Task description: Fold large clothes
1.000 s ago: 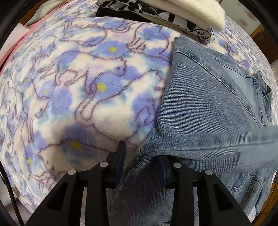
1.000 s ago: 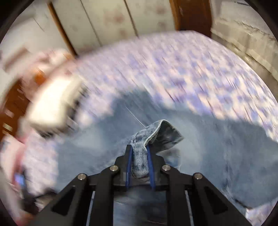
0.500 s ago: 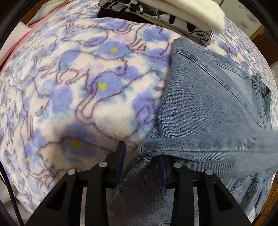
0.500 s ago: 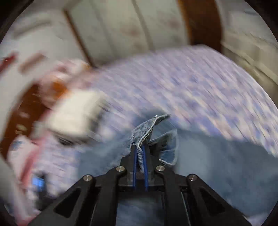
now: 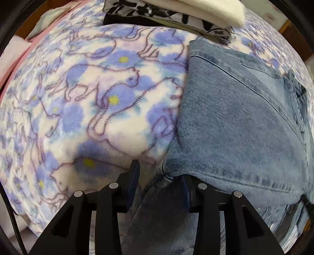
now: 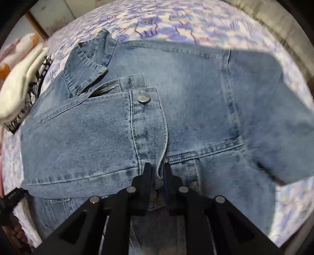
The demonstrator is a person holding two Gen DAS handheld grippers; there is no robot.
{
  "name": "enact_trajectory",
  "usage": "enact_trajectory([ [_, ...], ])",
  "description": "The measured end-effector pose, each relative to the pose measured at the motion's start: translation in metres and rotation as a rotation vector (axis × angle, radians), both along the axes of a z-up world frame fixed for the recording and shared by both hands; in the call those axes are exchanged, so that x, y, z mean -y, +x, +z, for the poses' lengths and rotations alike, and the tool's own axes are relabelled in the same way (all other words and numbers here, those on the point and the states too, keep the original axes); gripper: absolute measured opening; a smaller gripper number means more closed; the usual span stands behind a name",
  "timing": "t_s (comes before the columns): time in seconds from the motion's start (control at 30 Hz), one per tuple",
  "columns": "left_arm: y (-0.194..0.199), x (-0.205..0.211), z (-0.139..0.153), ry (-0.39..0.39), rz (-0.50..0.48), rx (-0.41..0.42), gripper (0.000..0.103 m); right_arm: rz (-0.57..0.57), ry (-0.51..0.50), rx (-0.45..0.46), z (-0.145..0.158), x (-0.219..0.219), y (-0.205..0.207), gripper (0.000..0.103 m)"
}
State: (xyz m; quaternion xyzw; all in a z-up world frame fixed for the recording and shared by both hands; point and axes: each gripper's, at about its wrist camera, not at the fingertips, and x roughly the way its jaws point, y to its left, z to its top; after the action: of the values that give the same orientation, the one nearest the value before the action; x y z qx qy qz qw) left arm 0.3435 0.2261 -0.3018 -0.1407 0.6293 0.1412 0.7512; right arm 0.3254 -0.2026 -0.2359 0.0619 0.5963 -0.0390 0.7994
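Fleece bedding (image 5: 109, 94) printed with blue flowers covers the bed under my work, and the denim jacket (image 6: 176, 109) lies spread across it. From my right wrist view, its collar (image 6: 88, 64) sits at 11 o'clock, and one sleeve is folded across the body, its buttoned cuff (image 6: 145, 109) ending near the middle. My right claw (image 6: 157, 170) sits at the cuff's near edge at 6 o'clock, fingers (image 6: 147, 176) close together with a thin fold of denim edge between them; whether they are pinching it I cannot tell. From my left wrist view, the jacket fills the 3 o'clock side. My left claw (image 5: 159, 176) stands apart at 6 o'clock, straddling the jacket's folded edge, one finger (image 5: 133, 176) on the fleece, the other tucked under the denim. At 12 o'clock, a cream cloth (image 5: 206, 9) rests on a black-and-white garment (image 5: 157, 14), just beyond the jacket.
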Motion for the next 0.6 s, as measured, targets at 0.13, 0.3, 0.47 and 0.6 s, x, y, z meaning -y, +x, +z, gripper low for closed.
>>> enact_trajectory([
  [0.13,-0.008,0.022,0.023,0.024,-0.082,-0.004,0.050,0.119,-0.010,0.178,0.038,-0.021,-0.019,0.015],
  [0.3,-0.014,0.061,0.052,-0.071,-0.218,0.063,0.050,0.262,0.093,0.235,0.043,-0.064,-0.024,0.021],
  [0.47,0.009,0.102,0.039,-0.225,-0.319,0.075,0.029,0.336,0.281,0.160,0.016,-0.111,-0.027,0.019],
  [0.6,0.027,0.115,0.001,-0.349,-0.249,-0.019,0.010,0.318,0.339,0.148,-0.010,-0.131,-0.020,0.007],
])
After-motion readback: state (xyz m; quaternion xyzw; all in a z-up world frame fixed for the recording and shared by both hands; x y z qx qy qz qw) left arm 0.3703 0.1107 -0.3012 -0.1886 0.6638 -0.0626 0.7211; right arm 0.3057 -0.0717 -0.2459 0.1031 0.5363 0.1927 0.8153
